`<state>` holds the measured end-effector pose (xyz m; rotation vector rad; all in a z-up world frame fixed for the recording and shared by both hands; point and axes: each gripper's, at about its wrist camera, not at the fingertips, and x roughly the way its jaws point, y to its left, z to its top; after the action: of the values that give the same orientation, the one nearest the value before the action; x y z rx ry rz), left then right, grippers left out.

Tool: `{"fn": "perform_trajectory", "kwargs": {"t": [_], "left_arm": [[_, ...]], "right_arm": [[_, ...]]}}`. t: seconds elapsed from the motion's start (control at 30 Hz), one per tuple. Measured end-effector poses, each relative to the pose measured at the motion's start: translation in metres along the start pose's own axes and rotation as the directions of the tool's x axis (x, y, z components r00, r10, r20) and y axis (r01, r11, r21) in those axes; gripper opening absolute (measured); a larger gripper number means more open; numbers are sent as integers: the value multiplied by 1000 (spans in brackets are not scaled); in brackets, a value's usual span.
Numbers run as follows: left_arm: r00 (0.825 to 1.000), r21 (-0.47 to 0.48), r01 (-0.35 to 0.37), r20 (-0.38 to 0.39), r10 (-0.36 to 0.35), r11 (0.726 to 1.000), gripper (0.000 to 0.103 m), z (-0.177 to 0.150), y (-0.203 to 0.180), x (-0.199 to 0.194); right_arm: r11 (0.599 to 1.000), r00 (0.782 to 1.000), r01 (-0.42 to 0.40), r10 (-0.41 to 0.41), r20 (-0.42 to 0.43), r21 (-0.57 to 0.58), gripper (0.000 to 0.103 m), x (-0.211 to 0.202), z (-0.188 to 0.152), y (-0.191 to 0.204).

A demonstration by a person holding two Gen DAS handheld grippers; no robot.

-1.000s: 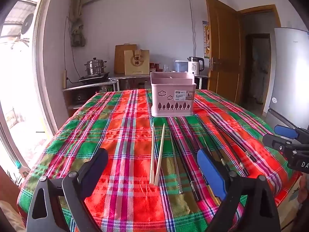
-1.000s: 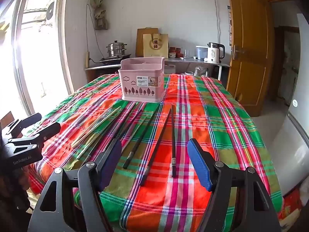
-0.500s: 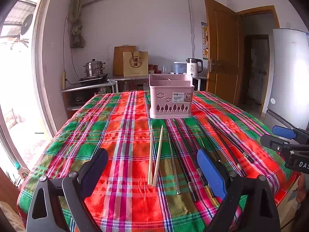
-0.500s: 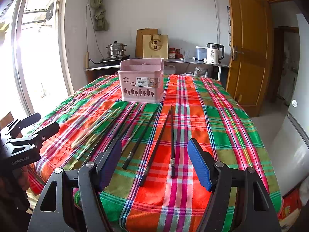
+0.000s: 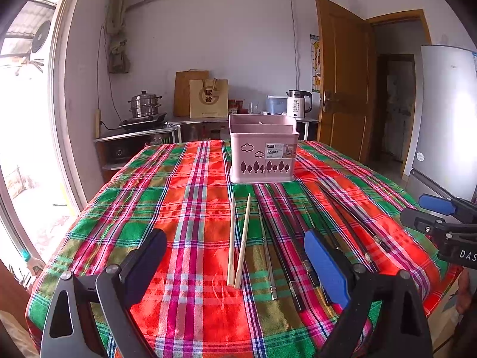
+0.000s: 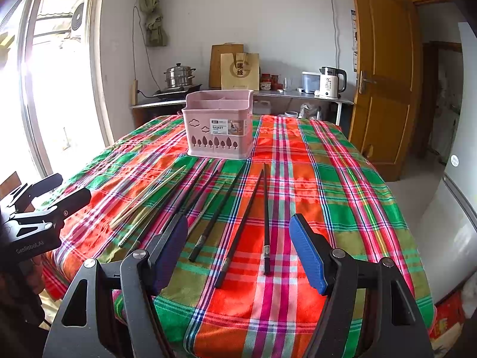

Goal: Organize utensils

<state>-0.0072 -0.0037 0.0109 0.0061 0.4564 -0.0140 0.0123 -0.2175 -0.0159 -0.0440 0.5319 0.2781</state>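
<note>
pink basket (image 5: 263,152), chopsticks (image 5: 238,241) on tablecloth (image 5: 167,208)

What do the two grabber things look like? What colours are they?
Each gripper is a black frame with triangle holes, round silver bolts, and two flat blue pads for fingers. The left gripper shows white letters reading GenRobot.AI on its side in the right wrist view. The right gripper shows white letters starting DAS in the left wrist view. No cables or sleeves are visible.

Right gripper (image 6: 238,250) with jaws spread wide above a plaid tablecloth (image 6: 328,185), black chopsticks (image 6: 265,217) and pale wooden chopsticks (image 6: 149,198) fanned before a pink utensil basket (image 6: 219,128), left gripper (image 6: 44,197) at the left edge
</note>
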Motion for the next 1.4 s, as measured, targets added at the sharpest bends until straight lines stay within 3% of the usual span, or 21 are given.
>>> {"fn": "perform_trajectory", "kwargs": {"t": [1.4], "left_arm": [[1000,-5,12,4,-12,1000,94,4,-1,-7]], "right_arm": [[1000,1000,2,-2,4,-6,71,-4,4,1]]}}
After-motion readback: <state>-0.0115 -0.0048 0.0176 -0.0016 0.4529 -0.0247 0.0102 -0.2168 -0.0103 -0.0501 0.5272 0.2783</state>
